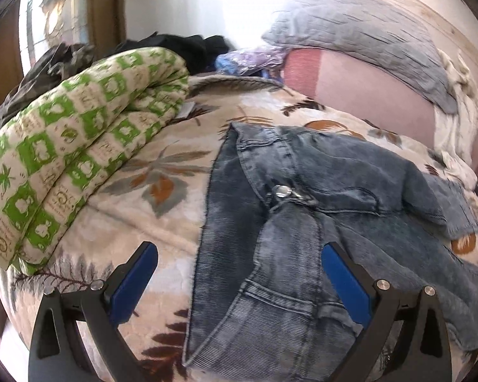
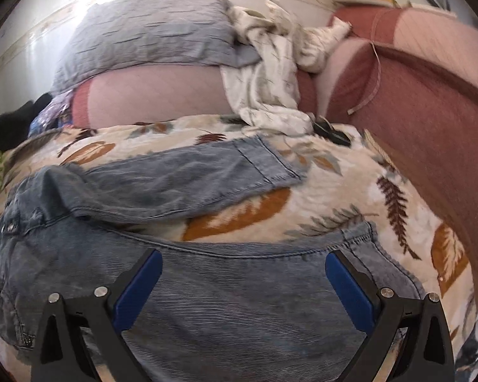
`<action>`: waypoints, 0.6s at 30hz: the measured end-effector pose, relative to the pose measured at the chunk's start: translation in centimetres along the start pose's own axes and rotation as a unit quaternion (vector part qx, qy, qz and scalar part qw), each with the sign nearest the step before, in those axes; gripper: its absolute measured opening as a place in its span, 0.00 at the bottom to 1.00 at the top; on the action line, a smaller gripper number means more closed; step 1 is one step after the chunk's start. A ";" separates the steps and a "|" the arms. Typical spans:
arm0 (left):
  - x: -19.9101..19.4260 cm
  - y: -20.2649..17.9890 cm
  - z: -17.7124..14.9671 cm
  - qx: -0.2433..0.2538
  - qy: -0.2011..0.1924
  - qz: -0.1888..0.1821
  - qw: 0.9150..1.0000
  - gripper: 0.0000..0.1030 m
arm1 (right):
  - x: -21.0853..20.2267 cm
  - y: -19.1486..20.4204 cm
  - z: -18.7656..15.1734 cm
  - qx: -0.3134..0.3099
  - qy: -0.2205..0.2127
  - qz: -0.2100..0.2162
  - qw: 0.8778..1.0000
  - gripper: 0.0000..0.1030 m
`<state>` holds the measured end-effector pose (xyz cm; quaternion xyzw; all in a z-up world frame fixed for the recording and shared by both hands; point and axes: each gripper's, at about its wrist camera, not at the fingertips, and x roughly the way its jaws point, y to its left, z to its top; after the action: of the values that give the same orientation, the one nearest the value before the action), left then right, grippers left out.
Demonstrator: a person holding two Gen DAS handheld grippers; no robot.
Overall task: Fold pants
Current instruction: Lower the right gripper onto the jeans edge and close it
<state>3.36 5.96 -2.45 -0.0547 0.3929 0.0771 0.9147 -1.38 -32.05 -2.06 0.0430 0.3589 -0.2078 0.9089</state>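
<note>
Faded blue jeans (image 1: 286, 222) lie spread on a leaf-patterned blanket (image 1: 162, 172) on a bed. In the left wrist view the waistband with its metal button (image 1: 282, 191) faces me. My left gripper (image 1: 239, 251) is open and empty, hovering over the waist area. In the right wrist view the jeans (image 2: 207, 286) show two legs; the far leg (image 2: 191, 181) lies angled away, the near leg lies under my right gripper (image 2: 243, 258), which is open and empty just above the denim.
A folded green-and-white quilt (image 1: 79, 146) lies left of the jeans. A grey pillow (image 2: 149, 35), pink bolsters (image 2: 414, 111), a white cloth (image 2: 271, 73) and dark clothes (image 1: 181, 47) lie at the bed's far side. A small dark object (image 2: 329, 133) rests near the white cloth.
</note>
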 end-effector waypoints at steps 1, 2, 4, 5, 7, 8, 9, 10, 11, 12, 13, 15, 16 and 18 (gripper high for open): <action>0.1 0.2 0.1 -0.003 0.001 0.002 1.000 0.99 | 0.1 -0.8 0.0 0.010 0.003 0.003 1.000 1.00; 0.2 0.3 0.2 -0.005 0.001 0.005 1.000 0.99 | 0.2 -1.4 0.1 0.019 0.005 0.004 1.000 1.00; 0.5 0.5 0.7 -0.010 -0.001 0.010 1.000 0.99 | 0.5 -2.8 0.1 0.035 0.006 0.000 0.999 1.00; 0.8 0.6 1.1 -0.015 -0.003 0.010 1.000 0.99 | 0.7 -3.2 0.1 0.041 0.009 -0.001 0.999 1.00; 1.5 0.6 2.1 -0.016 -0.001 0.019 1.000 0.99 | 1.2 -4.3 0.3 0.060 0.015 0.006 0.998 1.00; 1.9 0.5 2.7 -0.014 -0.003 0.030 0.999 0.99 | 1.4 -4.8 0.4 0.068 0.017 0.010 0.997 1.00; 2.3 0.4 3.6 -0.012 -0.006 0.042 0.999 0.99 | 1.7 -5.2 0.5 0.077 0.021 0.014 0.997 1.00; 2.6 0.4 4.3 -0.012 -0.007 0.048 0.999 0.99 | 2.0 -5.5 0.6 0.084 0.023 0.017 0.996 1.00; 3.1 0.4 5.3 -0.014 -0.006 0.054 0.998 0.99 | 2.3 -5.8 0.7 0.088 0.024 0.016 0.996 1.00; 3.5 0.4 6.5 -0.020 -0.007 0.062 0.998 0.99 | 2.5 -6.0 0.8 0.090 0.026 0.013 0.996 1.00; 3.7 0.6 7.3 -0.027 -0.011 0.069 0.997 0.99 | 2.7 -6.1 1.0 0.092 0.027 0.012 0.995 1.00; 4.0 1.0 8.3 -0.049 -0.022 0.080 0.995 0.99 | 3.0 -6.4 1.3 0.103 0.028 0.017 0.994 1.00; 4.2 1.2 8.3 -0.056 -0.027 0.082 0.995 0.99 | 3.1 -6.6 1.4 0.110 0.028 0.019 0.993 1.00; 4.6 1.5 7.8 -0.062 -0.029 0.087 0.994 0.99 | 3.4 -6.8 1.4 0.118 0.031 0.021 0.992 1.00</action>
<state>11.74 9.09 -0.54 -0.0742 0.3644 0.1824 0.9102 -1.01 -39.78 -2.81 0.1643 0.3585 -0.2282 0.8902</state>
